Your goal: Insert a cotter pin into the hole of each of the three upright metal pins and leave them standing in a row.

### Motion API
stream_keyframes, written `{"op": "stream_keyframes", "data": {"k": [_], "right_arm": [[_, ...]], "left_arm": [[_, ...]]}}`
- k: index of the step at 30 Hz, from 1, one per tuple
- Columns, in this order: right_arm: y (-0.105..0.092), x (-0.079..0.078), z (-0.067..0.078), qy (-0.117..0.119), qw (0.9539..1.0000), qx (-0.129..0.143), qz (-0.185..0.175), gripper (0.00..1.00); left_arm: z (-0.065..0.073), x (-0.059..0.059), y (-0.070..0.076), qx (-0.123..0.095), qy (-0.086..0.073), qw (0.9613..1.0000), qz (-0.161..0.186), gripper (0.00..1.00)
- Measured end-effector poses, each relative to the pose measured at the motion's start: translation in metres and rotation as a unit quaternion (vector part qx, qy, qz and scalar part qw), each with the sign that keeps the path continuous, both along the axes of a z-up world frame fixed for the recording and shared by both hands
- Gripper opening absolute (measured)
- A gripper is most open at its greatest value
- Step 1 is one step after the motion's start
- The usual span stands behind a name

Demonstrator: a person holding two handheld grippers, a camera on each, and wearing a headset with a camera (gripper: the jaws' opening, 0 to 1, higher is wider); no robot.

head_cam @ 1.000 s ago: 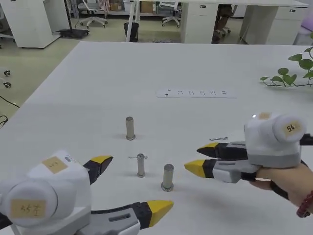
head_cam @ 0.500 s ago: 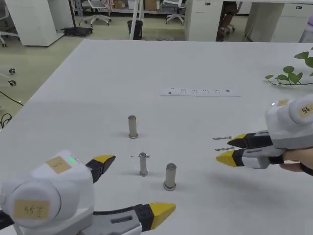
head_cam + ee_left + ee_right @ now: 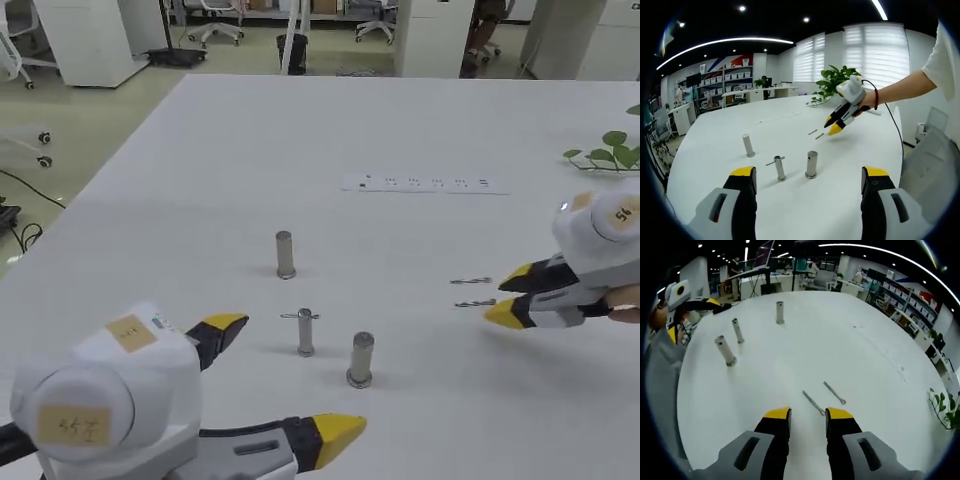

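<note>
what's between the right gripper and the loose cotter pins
Nothing visible. The right gripper, jaws open, points at the two cotter pins lying flat on the bare table just ahead of its tips. The three upright pins stand well off to one side, out of that path.

White tabletop (image 3: 180,200); flat white power strip (image 3: 425,184) lying toward its far side. Leafy green plant (image 3: 605,157) at the right edge. Beyond: office chairs (image 3: 215,10), white cabinet (image 3: 90,40), dark bin (image 3: 293,52) on the floor
</note>
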State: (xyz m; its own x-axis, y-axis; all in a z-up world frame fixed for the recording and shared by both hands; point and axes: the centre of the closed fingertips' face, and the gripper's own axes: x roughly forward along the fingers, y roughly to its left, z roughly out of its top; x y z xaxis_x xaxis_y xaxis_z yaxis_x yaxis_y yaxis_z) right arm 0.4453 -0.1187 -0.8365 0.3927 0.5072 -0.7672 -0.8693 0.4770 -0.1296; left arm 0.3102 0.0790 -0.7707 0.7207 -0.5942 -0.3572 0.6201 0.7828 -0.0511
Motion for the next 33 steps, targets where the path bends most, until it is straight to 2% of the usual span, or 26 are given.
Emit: {"op": "stream_keyframes", "data": {"k": [3, 12, 25, 33], "right_arm": [[-0.001, 0.005, -0.003, -0.002, 0.9998, -0.015, 0.015, 0.26], [-0.002, 0.016, -0.015, 0.012, 0.9971, -0.059, 0.046, 0.20], [-0.003, 0.022, -0.026, 0.041, 0.9931, -0.083, 0.072, 0.15], [-0.003, 0.018, -0.028, 0.081, 0.9898, -0.090, 0.075, 0.10]], "left_arm": [[-0.001, 0.000, 0.001, 0.002, 0.002, 1.0000, 0.000, 0.85], [-0.004, -0.001, 0.002, 0.005, 0.005, 1.0000, 0.000, 0.83], [-0.007, 0.000, 0.002, 0.007, 0.009, 0.9999, 0.002, 0.80], [-0.008, -0.001, 0.000, 0.013, 0.009, 0.9999, -0.004, 0.79]]}}
